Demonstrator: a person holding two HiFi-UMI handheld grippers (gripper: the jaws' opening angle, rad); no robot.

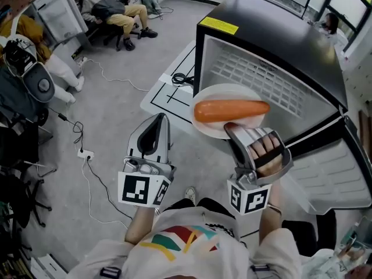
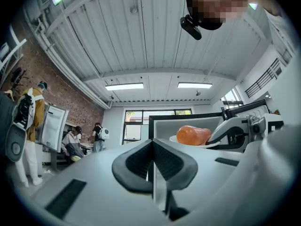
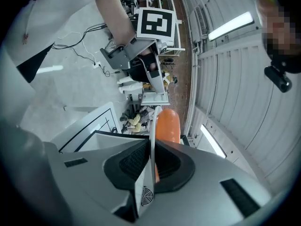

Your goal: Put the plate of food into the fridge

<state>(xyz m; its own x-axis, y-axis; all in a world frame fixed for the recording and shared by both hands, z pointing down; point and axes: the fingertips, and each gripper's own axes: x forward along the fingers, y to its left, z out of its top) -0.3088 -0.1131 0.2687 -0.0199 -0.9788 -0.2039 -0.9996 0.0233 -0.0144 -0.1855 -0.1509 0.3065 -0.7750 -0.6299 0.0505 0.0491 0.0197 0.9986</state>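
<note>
A white plate [image 1: 225, 91] carries a long orange piece of food [image 1: 231, 110]. My right gripper [image 1: 233, 130] is shut on the plate's near rim and holds it level in front of the open black fridge [image 1: 273, 34]. In the right gripper view the rim [image 3: 152, 126] stands edge-on between the pads, with the orange food [image 3: 168, 126] beside it. My left gripper [image 1: 156, 124] is to the left of the plate, shut and empty. The left gripper view shows its closed jaws [image 2: 153, 158], and beyond them the food [image 2: 193, 134] before the fridge's white inside [image 2: 164, 126].
The fridge door [image 1: 343, 179] hangs open at the right. The fridge stands on a white floor mat with black lines [image 1: 165, 97]. Cables and a socket strip [image 1: 84, 153] lie on the grey floor at the left. People sit at the far left [image 1: 119, 10].
</note>
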